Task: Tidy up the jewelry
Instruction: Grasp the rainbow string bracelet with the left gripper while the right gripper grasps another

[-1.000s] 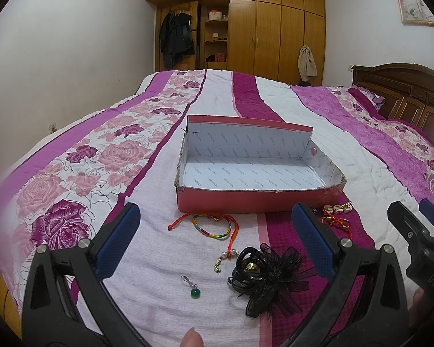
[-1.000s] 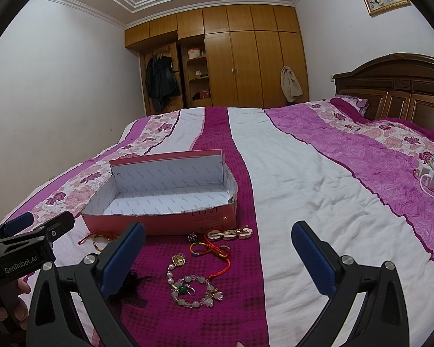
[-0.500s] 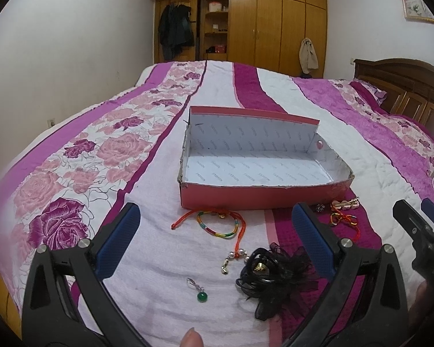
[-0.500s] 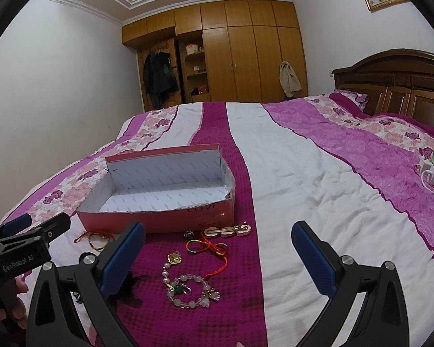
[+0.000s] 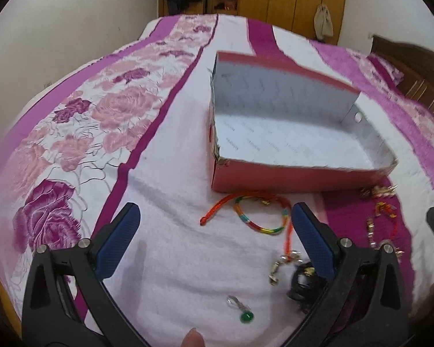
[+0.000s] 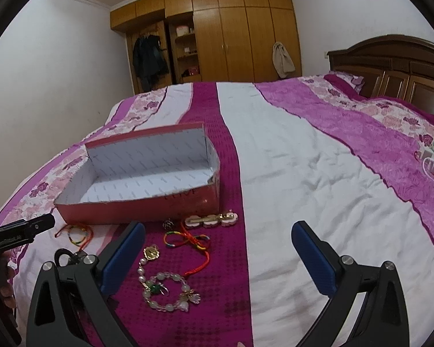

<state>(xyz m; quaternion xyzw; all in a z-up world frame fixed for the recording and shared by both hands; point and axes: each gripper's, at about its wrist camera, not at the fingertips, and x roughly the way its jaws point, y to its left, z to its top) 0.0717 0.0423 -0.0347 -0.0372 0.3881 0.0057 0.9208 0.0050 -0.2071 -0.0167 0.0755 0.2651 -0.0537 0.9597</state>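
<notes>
Pink box (image 5: 301, 177) with white printed lining, rainbow-striped bracelet (image 5: 260, 222) – orange cord, green pendant (image 5: 246, 317), magenta-and-white rose-patterned bedspread (image 5: 81, 133)

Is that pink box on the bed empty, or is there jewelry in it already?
Empty: the pink box shows only its bare white floor in both views.

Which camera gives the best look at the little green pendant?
The left wrist view: the green pendant lies in the open on the white bedspread, just ahead of the left hand-held gripper. In the right wrist view I cannot pick it out.
</notes>
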